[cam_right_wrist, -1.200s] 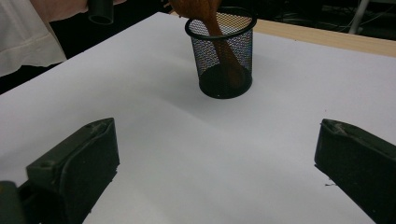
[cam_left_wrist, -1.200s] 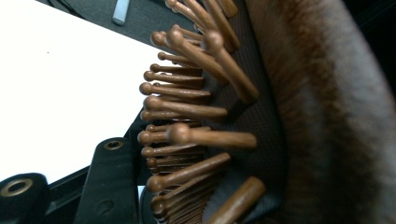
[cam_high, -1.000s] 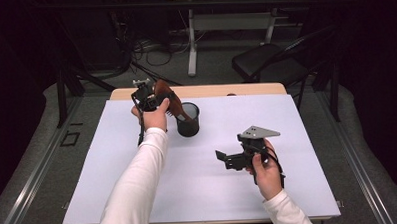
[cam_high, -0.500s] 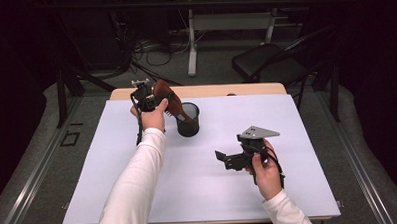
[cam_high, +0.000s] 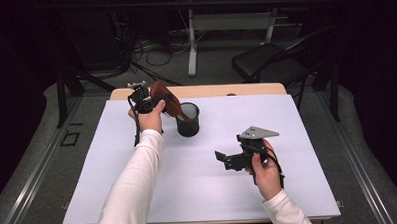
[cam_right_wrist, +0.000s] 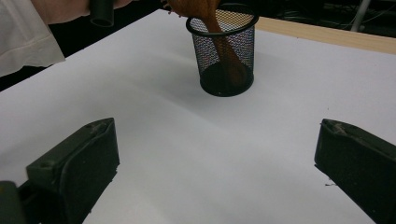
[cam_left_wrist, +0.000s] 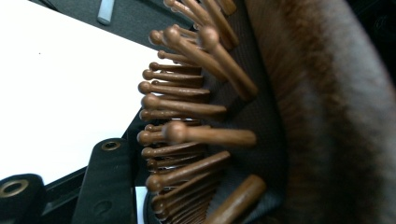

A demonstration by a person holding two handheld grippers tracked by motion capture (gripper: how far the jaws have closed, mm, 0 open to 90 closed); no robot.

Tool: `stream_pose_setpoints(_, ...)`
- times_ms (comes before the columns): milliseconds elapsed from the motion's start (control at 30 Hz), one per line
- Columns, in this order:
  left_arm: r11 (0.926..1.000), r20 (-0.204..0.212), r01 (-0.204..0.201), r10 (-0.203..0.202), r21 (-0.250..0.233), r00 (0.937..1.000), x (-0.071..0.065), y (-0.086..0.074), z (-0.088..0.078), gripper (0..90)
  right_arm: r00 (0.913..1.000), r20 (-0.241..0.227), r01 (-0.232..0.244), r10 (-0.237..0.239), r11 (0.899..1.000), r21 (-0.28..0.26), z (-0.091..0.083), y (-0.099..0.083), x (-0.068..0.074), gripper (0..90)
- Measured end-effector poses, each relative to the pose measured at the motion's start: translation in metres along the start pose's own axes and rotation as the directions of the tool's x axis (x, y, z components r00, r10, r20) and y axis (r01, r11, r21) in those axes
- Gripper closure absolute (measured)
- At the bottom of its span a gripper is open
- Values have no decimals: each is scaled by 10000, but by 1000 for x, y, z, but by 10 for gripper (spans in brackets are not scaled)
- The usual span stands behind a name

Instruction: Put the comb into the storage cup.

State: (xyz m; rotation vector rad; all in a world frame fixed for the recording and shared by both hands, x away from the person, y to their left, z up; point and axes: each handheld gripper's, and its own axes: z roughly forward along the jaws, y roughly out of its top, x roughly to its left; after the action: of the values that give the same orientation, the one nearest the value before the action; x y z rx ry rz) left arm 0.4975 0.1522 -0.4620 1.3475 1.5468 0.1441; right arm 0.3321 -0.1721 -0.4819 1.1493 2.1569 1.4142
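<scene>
A brown wooden hairbrush [cam_high: 165, 100] leans with its handle [cam_right_wrist: 223, 44] down inside a black mesh cup [cam_high: 188, 126] at the back of the white table top. My left gripper [cam_high: 153, 100] is shut on the brush's head above the cup's left rim. In the left gripper view the wooden bristles [cam_left_wrist: 187, 135] crowd close against one black finger [cam_left_wrist: 106, 182]; the other finger is hidden behind the brush. My right gripper [cam_high: 223, 158] hovers low over the table's middle right, open with nothing between its fingers [cam_right_wrist: 74, 163], and faces the cup [cam_right_wrist: 205, 51].
White sheet [cam_high: 214, 196] covers the table, with a wooden edge [cam_high: 245, 89] showing at the back. A dark chair [cam_high: 267, 64] and a table leg [cam_high: 192, 52] with cables stand on the floor beyond. A white sleeve [cam_right_wrist: 23, 32] lies left of the cup.
</scene>
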Motion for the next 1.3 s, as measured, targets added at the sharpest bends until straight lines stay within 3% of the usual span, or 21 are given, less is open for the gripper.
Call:
stream_pose_setpoints(433,10000,201,63,-63,15,9998,5,0,0,458,10000,-7,38,-38,10000,63,1,-1,0,0)
stream_pose_setpoints(933,9996,151,289,-289,-1,9995,5,-1,0,438,10000,-24,2,-2,10000,91,2,-1,0,0)
stream_pose_setpoints(1300,9981,64,316,-313,-524,9995,6,3,-5,345,10000,-34,18,-17,9999,169,3,-2,0,0)
